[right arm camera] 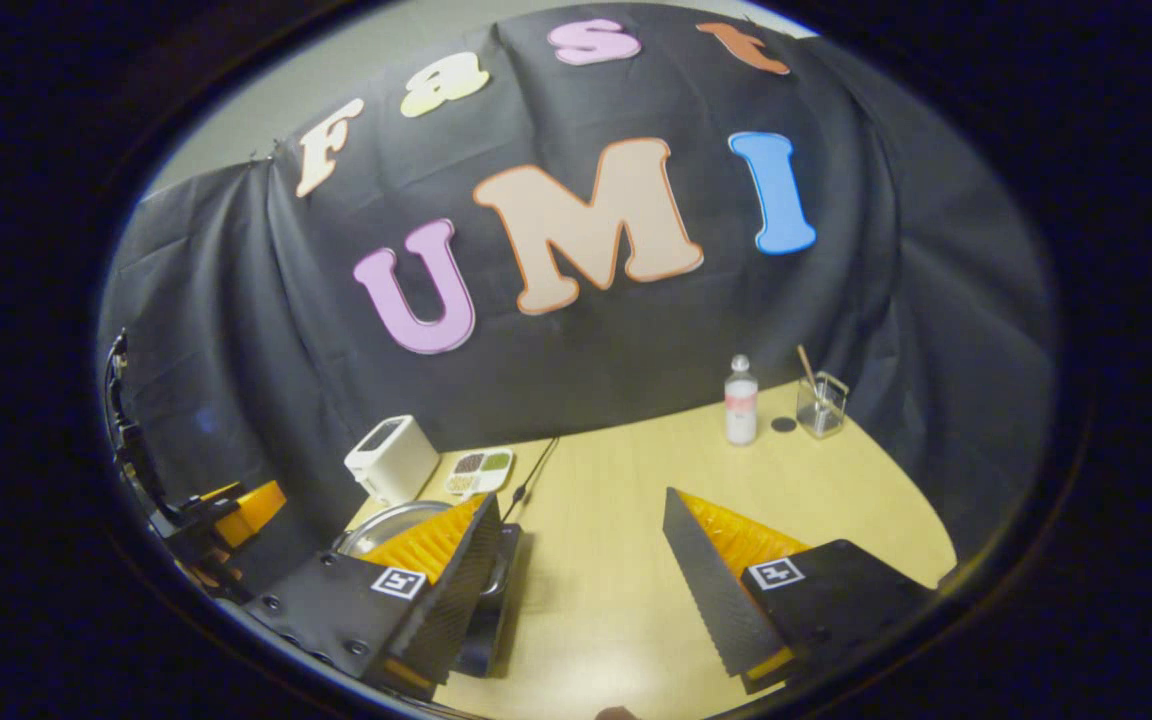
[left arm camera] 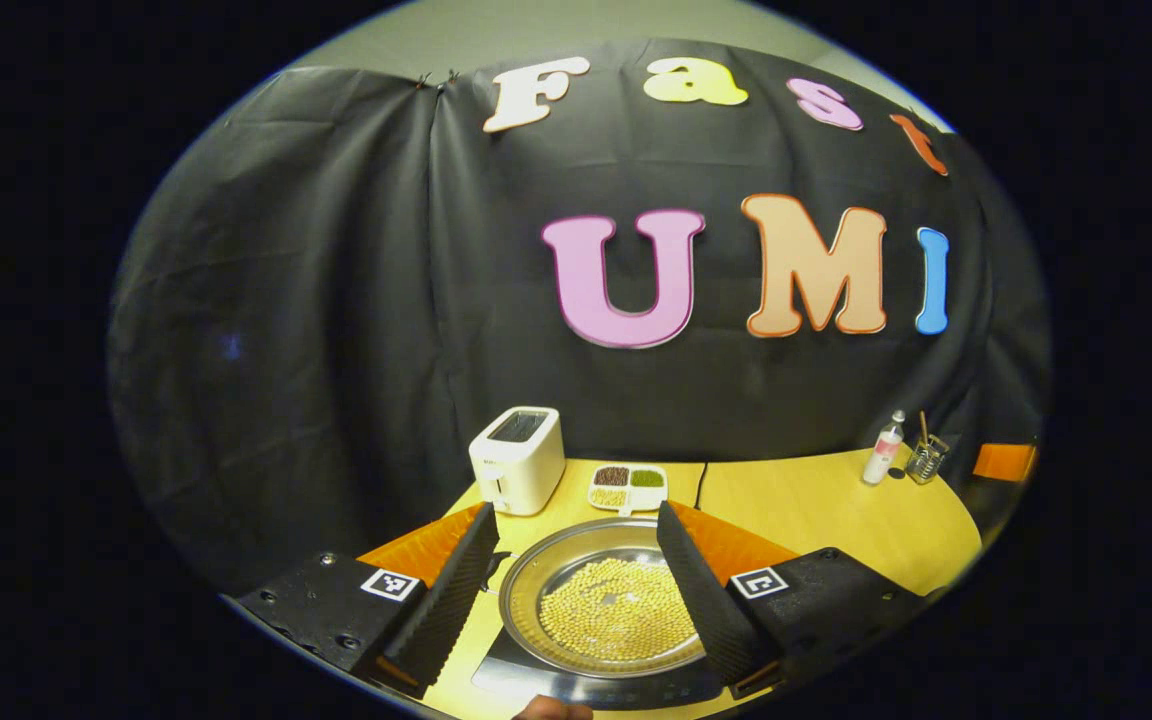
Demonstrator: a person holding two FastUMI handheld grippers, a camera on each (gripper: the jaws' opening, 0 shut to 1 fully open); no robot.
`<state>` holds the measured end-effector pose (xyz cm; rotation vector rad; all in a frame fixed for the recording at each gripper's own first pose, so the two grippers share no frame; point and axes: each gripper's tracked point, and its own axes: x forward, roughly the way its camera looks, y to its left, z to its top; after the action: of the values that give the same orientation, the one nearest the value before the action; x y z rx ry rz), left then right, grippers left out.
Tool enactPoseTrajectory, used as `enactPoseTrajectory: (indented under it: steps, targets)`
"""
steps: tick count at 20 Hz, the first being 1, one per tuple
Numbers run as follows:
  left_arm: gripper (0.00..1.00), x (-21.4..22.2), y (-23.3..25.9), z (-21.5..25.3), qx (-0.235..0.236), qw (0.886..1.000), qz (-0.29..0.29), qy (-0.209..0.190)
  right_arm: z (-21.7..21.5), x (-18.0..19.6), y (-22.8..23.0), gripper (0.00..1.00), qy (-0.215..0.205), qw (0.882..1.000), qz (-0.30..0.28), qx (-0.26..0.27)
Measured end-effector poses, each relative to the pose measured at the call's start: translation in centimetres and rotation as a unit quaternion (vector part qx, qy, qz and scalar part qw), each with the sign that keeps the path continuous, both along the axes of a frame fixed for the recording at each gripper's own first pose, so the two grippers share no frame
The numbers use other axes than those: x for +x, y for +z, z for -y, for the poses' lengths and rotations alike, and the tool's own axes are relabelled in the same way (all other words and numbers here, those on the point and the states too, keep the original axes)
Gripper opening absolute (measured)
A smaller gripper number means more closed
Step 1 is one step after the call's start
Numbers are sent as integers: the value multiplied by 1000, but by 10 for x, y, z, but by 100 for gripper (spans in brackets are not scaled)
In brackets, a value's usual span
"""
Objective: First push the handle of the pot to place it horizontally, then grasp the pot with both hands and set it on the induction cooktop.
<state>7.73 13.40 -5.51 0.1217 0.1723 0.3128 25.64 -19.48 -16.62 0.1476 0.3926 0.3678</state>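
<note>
Left gripper view, left to right: left gripper [left arm camera: 576, 590], fingers spread wide, nothing between them in contact, held above the pot. White toaster [left arm camera: 517, 459] at the back left of the yellow wooden table [left arm camera: 816, 510], against the black cloth wall. Just right of it, a white divided dish [left arm camera: 627, 488] holding dark, green and pale grains in separate compartments. Nearer the camera, the steel pot [left arm camera: 604, 608], round and shallow, filled with pale yellow beans [left arm camera: 614, 622]; it sits on the black induction cooktop [left arm camera: 536, 682], whose front edge shows beneath the pot's rim. A small dark stub at the pot's left rim may be the handle; cannot tell its direction. Far right on the table: a clear bottle with a pink label [left arm camera: 882, 449], then a glass holder with sticks [left arm camera: 928, 458]. Right gripper view, left to right: toaster [right arm camera: 391, 459], divided dish [right arm camera: 479, 471], a black cable [right arm camera: 532, 474] running across the table, pot rim [right arm camera: 376, 525] partly behind the near finger, cooktop edge [right arm camera: 481, 625] below it. Right gripper [right arm camera: 581, 580], fingers spread wide over bare table [right arm camera: 616, 500], gripping nothing, beside the pot. Bottle [right arm camera: 740, 401] and glass holder [right arm camera: 822, 403] at the back right.
</note>
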Motion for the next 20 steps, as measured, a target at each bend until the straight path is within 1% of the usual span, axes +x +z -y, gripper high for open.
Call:
enactPoseTrajectory:
  steps: [2,3,4,5,8,9,12,15,20]
  targets:
    - [97,-1,19,37,7,1000,23,-8,19,0,28,92,9,999,36,-2]
    - [97,-3,26,56,9,999,34,-9,27,-2,41,100,15,998,54,-4]
    - [96,-6,34,76,10,999,48,-12,34,-3,53,100,19,997,73,-7]
    - [96,-8,42,94,10,998,61,-15,43,-5,65,92,22,996,91,-10]
    - [96,-19,55,145,11,995,96,-25,74,-16,94,92,29,990,137,-19]
    - [96,-21,56,159,13,994,104,-28,86,-17,97,93,27,988,147,-24]
    - [97,-28,52,193,-2,993,115,-35,125,-22,97,93,11,986,158,-45]
    - [96,-28,46,215,-19,993,113,-38,153,-25,102,93,-2,986,162,-44]
    - [96,-25,42,243,-12,992,111,-51,195,-28,106,93,-30,985,167,-43]
